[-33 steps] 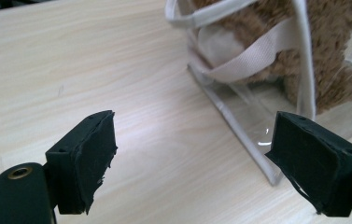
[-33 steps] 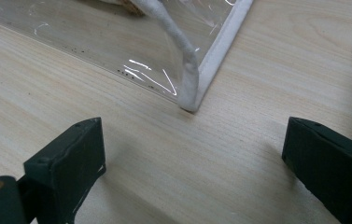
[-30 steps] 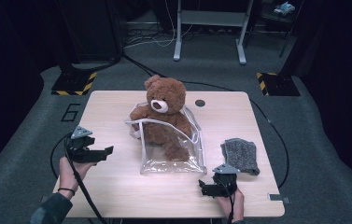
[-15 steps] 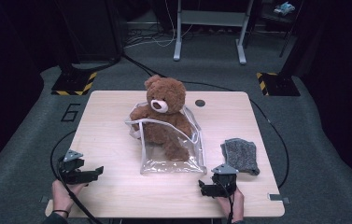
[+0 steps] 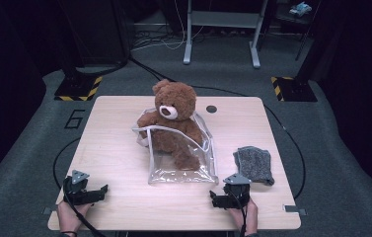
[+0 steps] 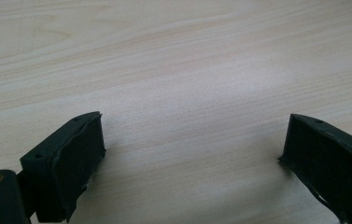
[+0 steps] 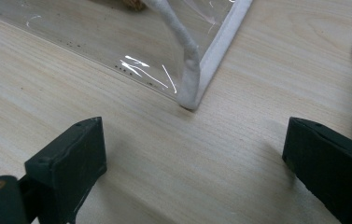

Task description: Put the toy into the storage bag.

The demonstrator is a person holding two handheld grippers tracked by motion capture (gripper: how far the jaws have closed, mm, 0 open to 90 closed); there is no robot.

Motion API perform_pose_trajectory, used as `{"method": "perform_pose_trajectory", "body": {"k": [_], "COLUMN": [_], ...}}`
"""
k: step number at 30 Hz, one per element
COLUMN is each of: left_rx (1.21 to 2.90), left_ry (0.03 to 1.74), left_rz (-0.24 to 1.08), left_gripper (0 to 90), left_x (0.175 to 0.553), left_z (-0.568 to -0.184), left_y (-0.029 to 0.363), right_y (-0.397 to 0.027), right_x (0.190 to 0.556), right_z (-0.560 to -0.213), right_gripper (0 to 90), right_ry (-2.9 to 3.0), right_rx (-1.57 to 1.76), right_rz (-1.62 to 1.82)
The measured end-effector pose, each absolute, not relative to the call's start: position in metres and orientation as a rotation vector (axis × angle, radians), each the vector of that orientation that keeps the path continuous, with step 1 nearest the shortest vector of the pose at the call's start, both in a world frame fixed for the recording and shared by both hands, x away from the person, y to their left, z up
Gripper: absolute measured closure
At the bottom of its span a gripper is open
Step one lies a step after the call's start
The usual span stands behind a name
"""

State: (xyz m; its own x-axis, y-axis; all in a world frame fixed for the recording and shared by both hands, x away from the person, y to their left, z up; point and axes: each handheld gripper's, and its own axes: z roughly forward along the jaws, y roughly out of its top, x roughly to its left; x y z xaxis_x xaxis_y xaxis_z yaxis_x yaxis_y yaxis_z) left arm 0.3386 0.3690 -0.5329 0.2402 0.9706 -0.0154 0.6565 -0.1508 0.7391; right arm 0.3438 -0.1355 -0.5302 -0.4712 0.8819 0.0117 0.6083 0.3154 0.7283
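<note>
The left gripper point(image 5: 102, 189) rests low at the near left edge of the table point(image 5: 114, 148), its jaws spread wide — they have just been opening — with only bare wood between them. The right gripper point(image 5: 214, 200), jaws likewise apart and empty, sits near the clear bag's point(image 5: 181, 170) near right corner. The teddy bear point(image 5: 172, 123) sits in that bag; a grey cloth point(image 5: 253, 164) lies just beside it.

We see the teddy bear point(image 5: 173, 123) sitting in the clear bag point(image 5: 181, 170) mid-table, the grey cloth point(image 5: 253, 165) just to its right
</note>
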Motion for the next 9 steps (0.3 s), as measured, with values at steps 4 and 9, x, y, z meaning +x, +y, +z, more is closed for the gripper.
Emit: {"method": "perform_pose_trajectory", "body": {"k": [4,9], "left_rx": [1.890,1.877], "left_ry": [1.490,1.510], "left_rz": [0.646,0.648], "left_gripper": [5.2,4.9], "left_x": [0.3384,0.3404], "left_z": [-0.5329,-0.5331], "left_y": [0.3690,0.3672], "right_y": [-0.1349,-0.1340], "right_x": [0.3445,0.3457], "right_z": [-0.5305,-0.5308], "right_gripper": [4.0,1.8], "right_ry": [2.199,2.204], "right_rx": [1.323,1.317], "right_rz": [0.956,0.942]}}
